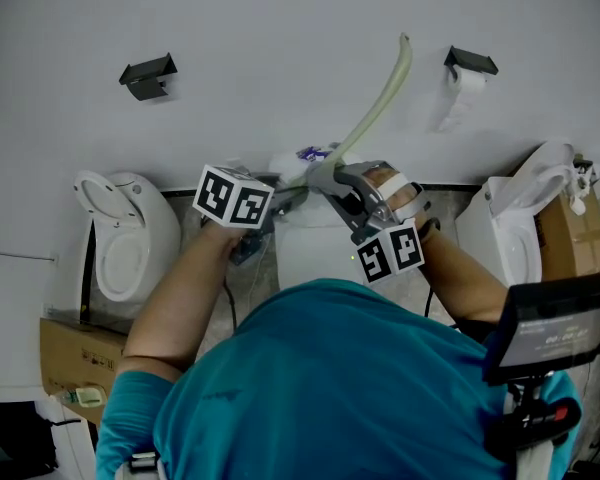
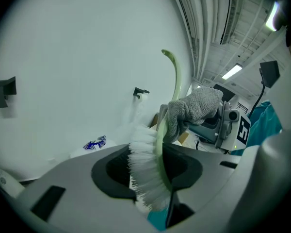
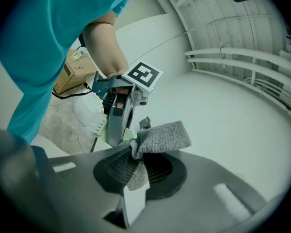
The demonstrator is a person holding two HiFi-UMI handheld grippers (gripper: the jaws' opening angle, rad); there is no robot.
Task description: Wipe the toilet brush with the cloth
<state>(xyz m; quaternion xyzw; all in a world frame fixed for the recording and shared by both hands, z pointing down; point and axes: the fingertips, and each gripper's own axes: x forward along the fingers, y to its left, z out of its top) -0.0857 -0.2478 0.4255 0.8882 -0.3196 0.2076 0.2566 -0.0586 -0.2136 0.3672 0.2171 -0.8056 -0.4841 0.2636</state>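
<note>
The toilet brush has white bristles (image 2: 146, 169) and a pale green curved handle (image 2: 176, 76). My left gripper (image 2: 151, 181) is shut on the brush head, and the handle rises up and away from it. In the head view the handle (image 1: 385, 93) arcs up against the wall above both grippers. A grey cloth (image 2: 194, 109) is wrapped against the handle just above the bristles. My right gripper (image 3: 136, 168) is shut on the cloth (image 3: 162, 139). The left gripper (image 1: 285, 196) and right gripper (image 1: 330, 180) meet over the middle toilet.
A white toilet (image 1: 125, 248) stands at the left, another toilet (image 1: 515, 218) at the right, and a white cistern (image 1: 315, 243) lies under the grippers. A paper roll holder (image 1: 470, 65) and a black bracket (image 1: 148, 74) hang on the wall. Cardboard boxes (image 1: 75, 353) sit on the floor.
</note>
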